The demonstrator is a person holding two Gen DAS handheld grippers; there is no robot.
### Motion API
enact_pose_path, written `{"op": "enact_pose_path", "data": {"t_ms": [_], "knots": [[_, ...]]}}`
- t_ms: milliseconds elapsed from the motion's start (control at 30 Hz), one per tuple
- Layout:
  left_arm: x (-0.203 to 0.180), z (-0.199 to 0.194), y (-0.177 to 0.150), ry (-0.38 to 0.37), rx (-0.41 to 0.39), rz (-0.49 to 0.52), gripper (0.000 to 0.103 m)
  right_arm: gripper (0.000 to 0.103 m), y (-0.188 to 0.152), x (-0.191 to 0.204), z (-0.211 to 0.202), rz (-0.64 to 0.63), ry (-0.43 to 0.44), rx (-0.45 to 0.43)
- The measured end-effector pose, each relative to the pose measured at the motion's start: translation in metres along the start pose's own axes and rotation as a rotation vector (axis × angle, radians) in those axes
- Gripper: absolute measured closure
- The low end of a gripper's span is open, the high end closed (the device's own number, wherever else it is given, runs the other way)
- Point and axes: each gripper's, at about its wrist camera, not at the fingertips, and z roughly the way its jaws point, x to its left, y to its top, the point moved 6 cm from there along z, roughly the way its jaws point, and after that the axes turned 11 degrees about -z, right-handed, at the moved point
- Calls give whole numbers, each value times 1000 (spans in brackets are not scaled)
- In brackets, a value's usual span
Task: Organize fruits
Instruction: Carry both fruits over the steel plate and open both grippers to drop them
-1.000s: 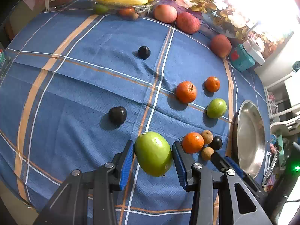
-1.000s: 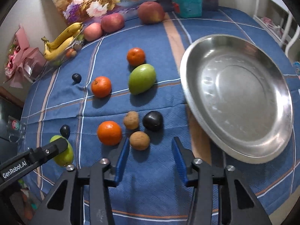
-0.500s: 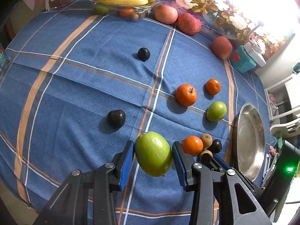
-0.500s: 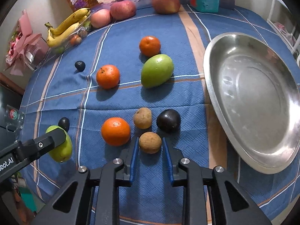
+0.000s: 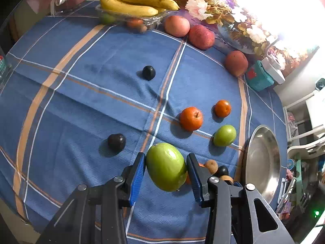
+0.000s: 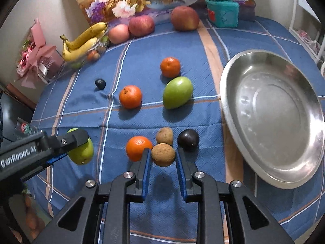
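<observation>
My left gripper is shut on a large green mango and holds it above the blue cloth; the same mango shows at the left of the right wrist view. My right gripper is shut on a small brown round fruit, lifted a little off the cloth. Beside it lie an orange, a second brown fruit and a dark plum. A steel plate sits to the right.
On the cloth lie another green mango, two oranges and two dark plums. Apples, bananas in a clear tray and a teal box line the far edge.
My right gripper moved forward around the small brown fruit, shut on it and lifted it slightly. The left gripper kept hold of the green mango and stayed about where it was.
</observation>
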Motion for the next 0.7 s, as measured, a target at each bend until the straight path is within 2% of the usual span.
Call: {"op": "enact_pose_path", "data": {"t_ms": [233, 333, 500, 700], "knots": [[-28, -3, 11, -19, -32, 13, 59, 78, 1, -37, -28, 81, -137, -69], [-57, -2, 3, -40, -41, 82, 59, 78, -2, -64, -45, 136, -229, -106], [-120, 5, -26, -138, -19, 245, 59, 78, -13, -115, -69, 280, -371, -140], [-173, 27, -61, -235, 15, 381, 59, 78, -27, -144, -78, 361, -396, -146]]}}
